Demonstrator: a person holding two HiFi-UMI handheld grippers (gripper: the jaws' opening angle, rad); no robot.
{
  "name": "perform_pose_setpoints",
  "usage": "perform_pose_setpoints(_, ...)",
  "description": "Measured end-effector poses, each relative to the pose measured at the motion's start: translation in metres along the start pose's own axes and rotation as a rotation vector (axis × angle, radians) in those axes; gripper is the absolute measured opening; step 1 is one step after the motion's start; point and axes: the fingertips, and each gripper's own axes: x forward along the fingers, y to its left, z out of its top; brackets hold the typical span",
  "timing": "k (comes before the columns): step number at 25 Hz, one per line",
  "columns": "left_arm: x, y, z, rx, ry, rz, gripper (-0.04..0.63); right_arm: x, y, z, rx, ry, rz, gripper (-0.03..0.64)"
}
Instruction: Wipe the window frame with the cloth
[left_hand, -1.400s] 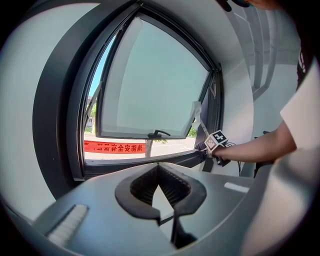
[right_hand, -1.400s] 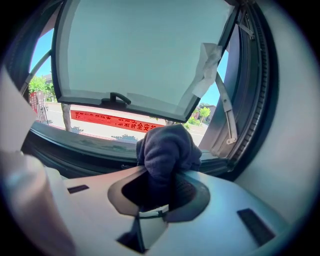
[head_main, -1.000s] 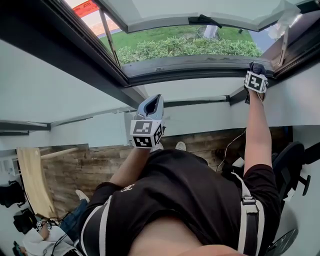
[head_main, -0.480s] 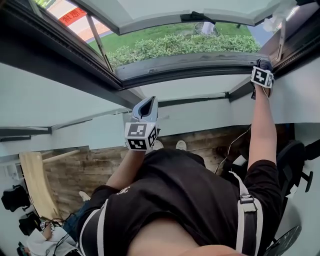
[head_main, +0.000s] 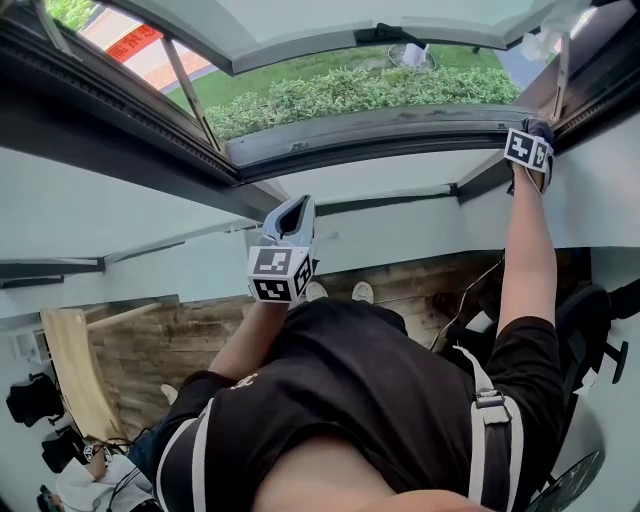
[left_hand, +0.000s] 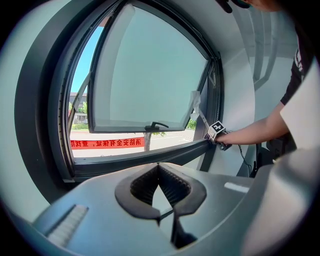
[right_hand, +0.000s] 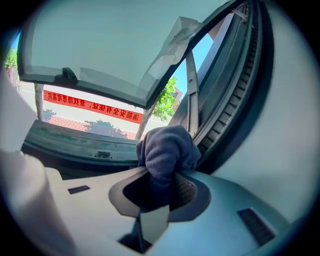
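Note:
A dark blue cloth (right_hand: 167, 150) bulges out of my right gripper (right_hand: 160, 176), which is shut on it. The cloth presses against the dark window frame (right_hand: 227, 112) where the lower rail meets the right upright. In the head view the right gripper (head_main: 530, 148) sits at that corner of the frame (head_main: 380, 128) on an outstretched arm. The left gripper view shows it as a marker cube (left_hand: 217, 131) at the frame's lower right. My left gripper (head_main: 292, 215) hangs in front of the white wall under the sill, shut with nothing between its jaws (left_hand: 158, 166).
The window sash (left_hand: 150, 70) stands swung outward, its handle (left_hand: 157, 125) at the bottom edge. Loose film (right_hand: 175, 40) hangs from its corner. Below are a wooden floor (head_main: 160, 330), a leaning wooden board (head_main: 68, 370), a cable (head_main: 468, 288) and a black chair (head_main: 590, 320) on the right.
The right gripper has slid the cloth rightward along the lower frame into the right corner. The left gripper has barely moved.

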Motion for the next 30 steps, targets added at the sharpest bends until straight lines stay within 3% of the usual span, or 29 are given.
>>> perform_pose_setpoints(7, 0.000, -0.004, 0.001, 0.014, 0.003, -0.005, 0.009, 0.001, -0.005, 0.000, -0.003, -0.022, -0.035, 0.057)
perform_pose_setpoints(18, -0.015, -0.004, 0.003, 0.051, 0.004, 0.009, 0.009, -0.002, -0.006, 0.000, 0.049, -0.086, 0.009, 0.057)
perform_pose_setpoints(21, -0.020, -0.001, 0.008, 0.064, -0.005, 0.015, 0.009, -0.011, -0.006, 0.006, 0.079, -0.170, 0.010, 0.078)
perform_pose_setpoints(26, -0.027, -0.001, 0.020, 0.070, -0.035, 0.009, 0.009, -0.075, -0.017, 0.045, 0.145, -0.433, -0.016, 0.080)
perform_pose_setpoints(30, -0.029, -0.006, 0.021, 0.069, -0.045, -0.020, 0.009, -0.121, -0.007, 0.054, 0.228, -0.540, 0.007, 0.080)
